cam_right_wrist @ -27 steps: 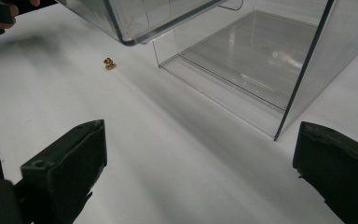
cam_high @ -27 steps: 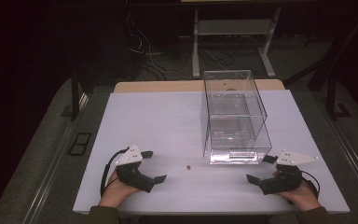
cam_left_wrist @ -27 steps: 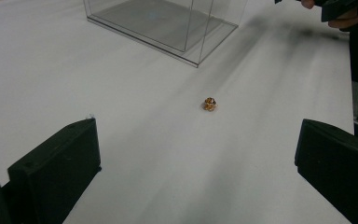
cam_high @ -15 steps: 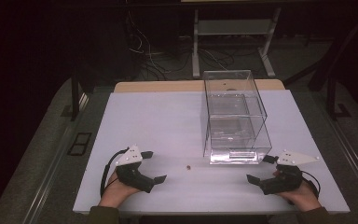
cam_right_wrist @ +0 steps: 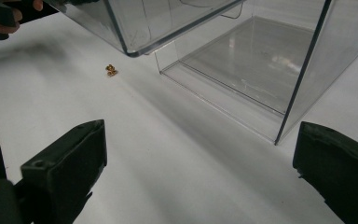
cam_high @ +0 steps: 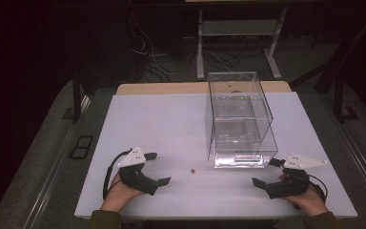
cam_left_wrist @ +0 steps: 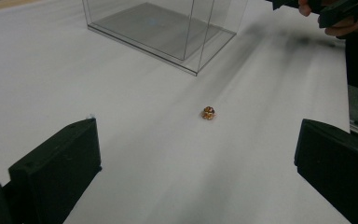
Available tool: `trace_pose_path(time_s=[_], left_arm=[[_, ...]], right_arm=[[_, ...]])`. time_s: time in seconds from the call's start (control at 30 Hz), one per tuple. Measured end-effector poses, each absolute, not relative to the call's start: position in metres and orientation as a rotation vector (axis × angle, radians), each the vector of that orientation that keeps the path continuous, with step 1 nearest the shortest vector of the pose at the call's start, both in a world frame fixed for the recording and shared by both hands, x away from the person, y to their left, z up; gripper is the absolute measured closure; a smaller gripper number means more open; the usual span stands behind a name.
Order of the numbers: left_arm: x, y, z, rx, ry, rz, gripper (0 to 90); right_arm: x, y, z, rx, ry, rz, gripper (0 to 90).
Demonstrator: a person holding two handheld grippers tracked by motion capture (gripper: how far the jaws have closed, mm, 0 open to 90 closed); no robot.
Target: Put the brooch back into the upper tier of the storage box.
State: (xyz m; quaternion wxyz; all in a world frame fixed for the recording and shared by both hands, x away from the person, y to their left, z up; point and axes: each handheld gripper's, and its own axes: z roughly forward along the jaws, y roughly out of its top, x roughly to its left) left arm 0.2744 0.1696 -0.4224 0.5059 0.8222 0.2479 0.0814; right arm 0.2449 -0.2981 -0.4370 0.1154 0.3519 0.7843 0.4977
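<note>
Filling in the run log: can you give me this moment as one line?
left gripper: open, on table | right gripper: open, on table | small golden-brown object: loose on white table, between grippers | clear plastic box: upright, untouched

White rectangular tabletop [cam_high: 162, 124] lit from above, wooden edge strip [cam_high: 162, 88] along its far side. Room beyond is dark. Grey carpeted floor [cam_high: 43, 162] on both sides of the table. Pale metal stand with two legs [cam_high: 238, 47] behind the table, loose cables [cam_high: 147, 52] on the floor beside it. Dark rectangular floor plate [cam_high: 80, 147] left of the table. Black slanted frame bars [cam_high: 338, 62] at right.
</note>
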Motion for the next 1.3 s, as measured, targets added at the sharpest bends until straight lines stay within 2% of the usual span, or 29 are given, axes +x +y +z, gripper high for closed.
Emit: trace_pose_path(time_s=[1.3], left_arm=[[0.29,0.138,-0.416,1.989,0.524,0.173,0.0]], right_arm=[[0.246,-0.298,-0.437,1.032,2.296,1.459,2.7]])
